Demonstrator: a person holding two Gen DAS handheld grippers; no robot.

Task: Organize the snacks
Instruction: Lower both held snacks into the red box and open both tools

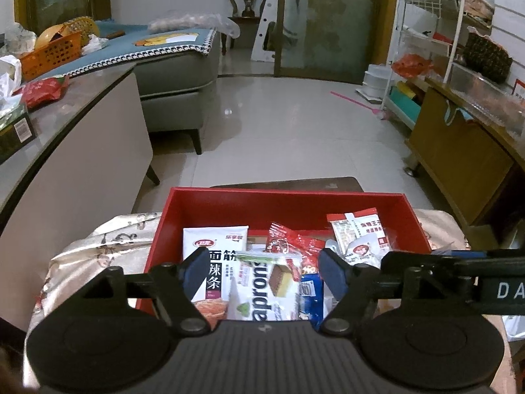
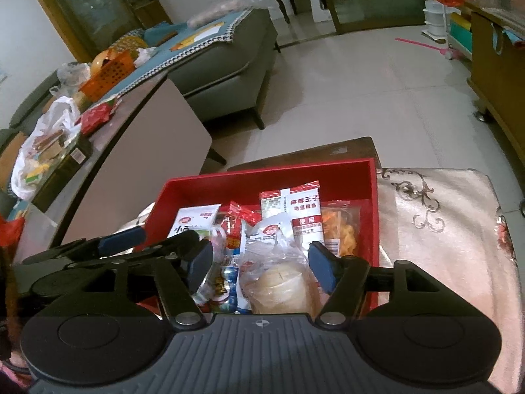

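Red tray [image 1: 288,201] of snack packets, sitting on a pale embroidered cloth [image 2: 436,216], far rim near the cloth's far edge, with open tiled floor [image 1: 288,121] beyond. To the left, a beige cabinet [image 1: 78,151]; far left, a grey sofa [image 1: 177,98]; to the right, a wooden cabinet [image 1: 459,161]. Hovering above the near side of the tray, left gripper [image 1: 261,272] with jaws apart over a white wafer pack [image 1: 265,290] partly reading "apron". Beside it, right gripper [image 2: 261,264], jaws apart around a clear bag of pale cakes [image 2: 282,282], pads not pressing. Chinese lettering on a white packet [image 1: 213,243] at left.
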